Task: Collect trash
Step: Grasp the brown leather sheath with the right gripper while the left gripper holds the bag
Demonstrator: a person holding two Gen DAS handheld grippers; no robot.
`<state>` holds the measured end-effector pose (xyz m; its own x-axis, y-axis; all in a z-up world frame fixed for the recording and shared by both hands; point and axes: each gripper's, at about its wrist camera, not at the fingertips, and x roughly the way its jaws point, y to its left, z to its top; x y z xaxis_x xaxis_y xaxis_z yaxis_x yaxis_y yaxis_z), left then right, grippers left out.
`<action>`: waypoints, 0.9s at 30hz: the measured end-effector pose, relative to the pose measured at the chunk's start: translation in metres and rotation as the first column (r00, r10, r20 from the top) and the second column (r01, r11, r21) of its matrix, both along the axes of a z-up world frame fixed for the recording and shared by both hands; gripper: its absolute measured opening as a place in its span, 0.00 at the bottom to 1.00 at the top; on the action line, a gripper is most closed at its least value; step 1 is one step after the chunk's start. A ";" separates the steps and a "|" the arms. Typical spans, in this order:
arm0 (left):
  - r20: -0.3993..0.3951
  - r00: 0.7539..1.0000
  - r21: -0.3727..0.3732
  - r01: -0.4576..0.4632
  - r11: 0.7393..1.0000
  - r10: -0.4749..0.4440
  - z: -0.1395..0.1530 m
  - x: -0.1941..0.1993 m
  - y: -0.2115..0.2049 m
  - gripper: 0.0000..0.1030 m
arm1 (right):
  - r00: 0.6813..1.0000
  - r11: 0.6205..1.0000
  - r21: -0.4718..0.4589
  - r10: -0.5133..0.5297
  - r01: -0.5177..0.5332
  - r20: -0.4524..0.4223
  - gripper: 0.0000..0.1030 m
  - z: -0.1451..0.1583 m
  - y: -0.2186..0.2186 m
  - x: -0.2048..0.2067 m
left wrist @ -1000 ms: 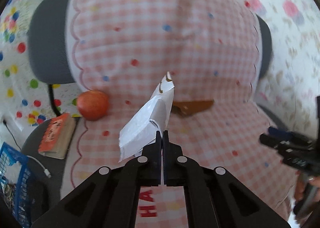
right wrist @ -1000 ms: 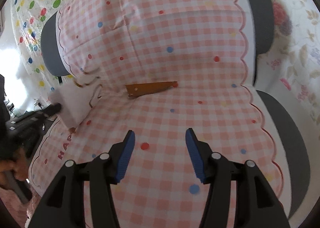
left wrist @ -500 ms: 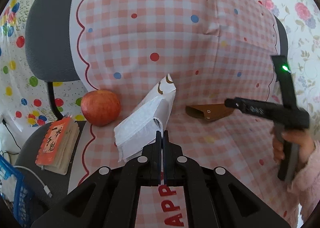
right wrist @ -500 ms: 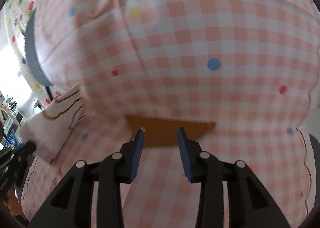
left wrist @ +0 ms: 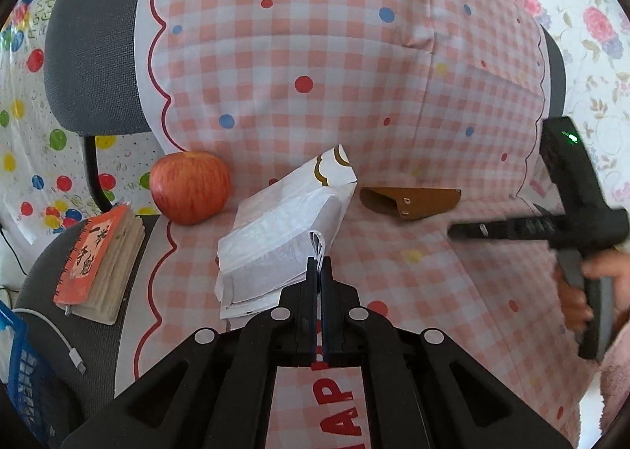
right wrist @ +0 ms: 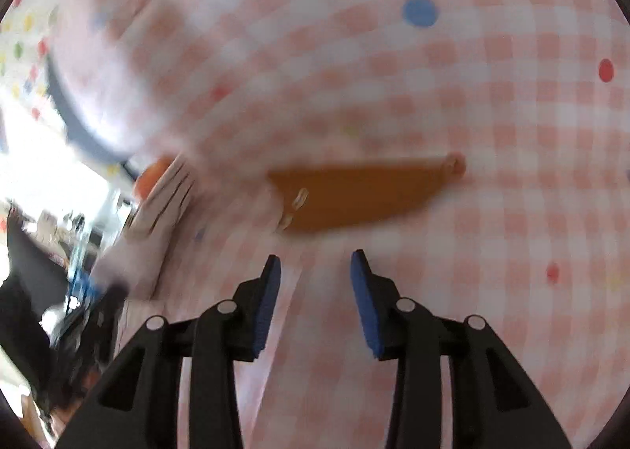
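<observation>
Left hand-held gripper (left wrist: 318,269): jaws pressed together on the near edge of a white paper bag (left wrist: 281,232). Bag carries a gold scalloped mark near its far end and is tilted, far end raised, over the seat of a grey chair (left wrist: 90,55) that is draped with a pink gingham cloth (left wrist: 315,75). Cloth has coloured dots and red lettering at its near edge.

Right hand-held gripper (right wrist: 315,271): blue-padded jaws parted, nothing between them. It is just short of a flat brown cardboard piece (right wrist: 362,193) lying on the cloth; pads not touching it. Right wrist view is motion-blurred, so fine detail on the piece is unclear. In the left wrist view the same gripper (left wrist: 456,231) enters from the right, tip pointing at the brown piece (left wrist: 409,201), which sits just right of the bag's far end, apart from it.

Other items, left wrist view:
- Red apple (left wrist: 191,193) on the seat at the cloth's left edge, near the bag, not touching.
- Orange-covered spiral notebook (left wrist: 98,260) on bare seat, left of the apple.
- White cable (left wrist: 59,334) near the notebook.
- Blue basket (left wrist: 23,382) at the far lower left, partly cut off.
</observation>
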<state>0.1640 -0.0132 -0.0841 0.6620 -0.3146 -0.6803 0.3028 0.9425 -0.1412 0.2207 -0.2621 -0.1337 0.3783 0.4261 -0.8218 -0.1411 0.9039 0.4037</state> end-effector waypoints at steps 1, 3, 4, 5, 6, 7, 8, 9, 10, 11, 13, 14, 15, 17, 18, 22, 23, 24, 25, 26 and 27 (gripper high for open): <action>0.000 1.000 -0.003 -0.001 1.000 0.001 0.000 0.000 0.000 0.01 | 1.000 1.000 -0.015 0.021 -0.021 0.019 0.36 0.004 0.004 -0.004; 0.000 1.000 -0.004 -0.012 1.000 0.012 0.000 0.000 0.000 0.01 | 0.992 0.988 -0.151 0.030 -0.011 0.119 0.39 0.018 0.011 -0.005; 0.001 1.000 -0.003 -0.018 1.000 0.018 -0.001 0.000 0.000 0.01 | 0.989 0.983 -0.184 0.018 0.009 0.147 0.39 0.021 0.011 -0.002; 0.002 1.000 0.003 -0.026 1.000 0.026 -0.001 0.000 -0.001 0.01 | 0.985 0.977 -0.206 -0.010 0.046 0.173 0.39 0.022 0.009 0.006; 0.002 1.000 0.007 -0.027 1.000 0.027 -0.002 0.000 -0.002 0.01 | 0.983 0.974 -0.214 -0.041 0.079 0.180 0.39 0.021 0.006 0.015; 0.003 1.000 0.013 -0.028 1.000 0.028 -0.002 0.000 -0.004 0.01 | 0.981 0.969 -0.224 -0.061 0.103 0.186 0.34 0.020 0.004 0.022; 0.002 1.000 0.016 -0.029 0.999 0.029 -0.003 0.000 -0.005 0.01 | 0.977 0.959 -0.249 -0.088 0.136 0.193 0.22 0.017 0.003 0.035; -0.001 1.000 0.014 -0.029 0.999 0.029 -0.003 0.000 -0.005 0.01 | 0.976 0.951 -0.268 -0.103 0.152 0.190 0.18 0.013 0.002 0.042; -0.005 1.000 0.011 -0.030 0.999 0.031 -0.004 0.001 -0.004 0.01 | 0.975 0.947 -0.277 -0.115 0.165 0.189 0.16 0.010 0.001 0.047; -0.008 0.999 0.009 -0.033 0.999 0.033 -0.004 0.001 -0.004 0.01 | 0.973 0.940 -0.288 -0.134 0.184 0.186 0.16 0.006 -0.001 0.055; -0.014 0.999 0.008 -0.034 0.999 0.034 -0.005 0.001 -0.003 0.01 | 0.973 0.933 -0.298 -0.159 0.204 0.168 0.15 -0.001 -0.003 0.063; -0.014 0.999 0.010 -0.034 0.999 0.034 -0.006 0.000 -0.003 0.01 | 0.975 0.933 -0.293 -0.172 0.207 0.141 0.15 -0.006 -0.006 0.066; -0.015 0.999 0.012 -0.034 0.999 0.035 -0.006 0.000 -0.002 0.01 | 0.975 0.937 -0.276 -0.185 0.212 0.119 0.15 -0.009 -0.007 0.065; -0.011 0.999 0.012 -0.037 0.999 0.037 -0.004 -0.002 0.001 0.01 | 0.971 0.956 -0.171 -0.232 0.239 0.058 0.15 -0.008 -0.016 0.061; -0.010 0.999 0.010 -0.039 0.999 0.039 -0.002 -0.002 0.002 0.01 | 0.972 0.966 -0.110 -0.236 0.235 0.003 0.15 -0.004 -0.019 0.055; -0.004 0.999 -0.001 -0.041 0.999 0.041 0.001 -0.004 0.006 0.01 | 0.990 0.995 -0.057 -0.089 0.084 -0.109 0.15 0.007 0.005 0.015; -0.003 0.999 -0.003 -0.041 0.999 0.041 0.002 -0.005 0.006 0.01 | 0.995 0.994 -0.098 -0.055 0.046 -0.088 0.16 0.015 0.015 0.002; -0.002 0.999 -0.006 -0.044 0.999 0.044 0.003 -0.007 0.008 0.01 | 0.997 0.993 -0.113 -0.030 0.023 -0.067 0.19 0.020 0.021 -0.006; -0.004 0.999 -0.011 -0.045 0.999 0.045 0.003 -0.008 0.009 0.01 | 0.999 0.994 -0.110 -0.001 -0.004 -0.039 0.33 0.026 0.028 -0.015; -0.005 0.999 -0.014 -0.045 0.999 0.045 0.004 -0.010 0.010 0.01 | 0.999 0.994 -0.096 0.045 -0.044 0.003 0.51 0.031 0.034 -0.020; -0.007 0.999 -0.015 -0.045 0.999 0.045 0.004 -0.012 0.011 0.01 | 0.996 0.993 -0.090 0.082 -0.078 0.036 0.58 0.033 0.042 -0.024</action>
